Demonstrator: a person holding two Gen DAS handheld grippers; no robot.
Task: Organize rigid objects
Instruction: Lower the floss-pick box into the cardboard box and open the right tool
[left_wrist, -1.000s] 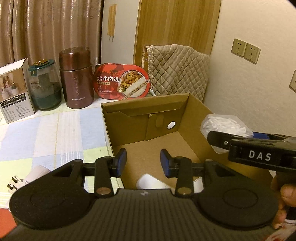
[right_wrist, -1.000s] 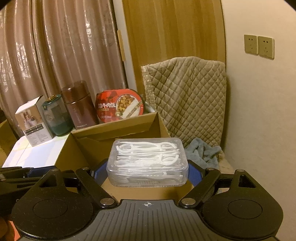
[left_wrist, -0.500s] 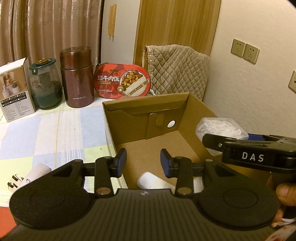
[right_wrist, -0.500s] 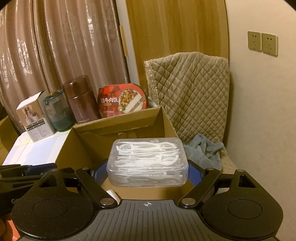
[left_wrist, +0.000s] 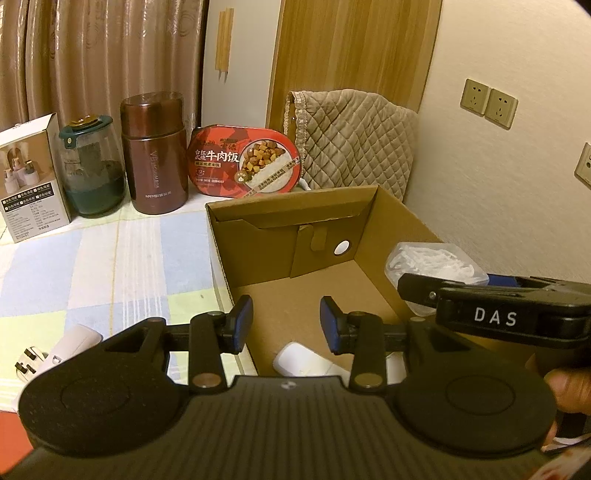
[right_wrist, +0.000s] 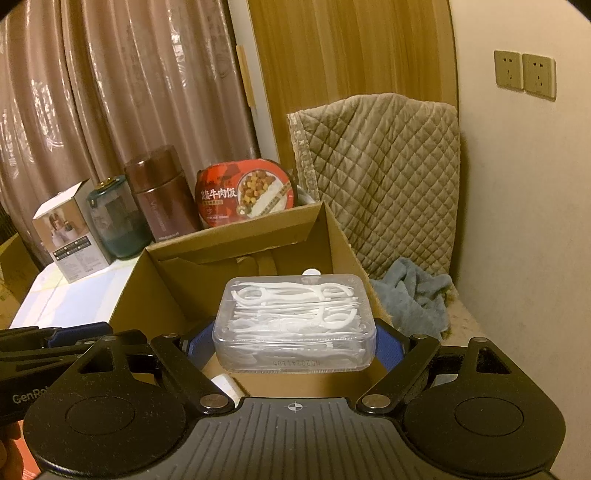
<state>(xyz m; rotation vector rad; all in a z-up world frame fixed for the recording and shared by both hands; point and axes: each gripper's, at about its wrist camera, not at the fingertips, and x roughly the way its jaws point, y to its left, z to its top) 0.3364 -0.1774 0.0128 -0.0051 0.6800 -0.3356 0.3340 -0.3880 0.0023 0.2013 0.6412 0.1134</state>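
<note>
Right gripper (right_wrist: 295, 341) pinching clear plastic floss-pick case (right_wrist: 295, 325) above open brown cardboard box (right_wrist: 236, 243).
Risk: smooth case may slip or strike the box wall; left gripper (left_wrist: 286, 325) narrowly parted, empty.

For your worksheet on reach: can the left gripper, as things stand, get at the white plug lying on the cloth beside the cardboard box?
Probably yes. The left gripper holds nothing, and the white plug lies on open cloth outside the cardboard box, with nothing between them.

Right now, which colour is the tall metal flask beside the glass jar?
The tall metal flask is glossy dark reddish-brown. The left wrist view shows it best.
</note>
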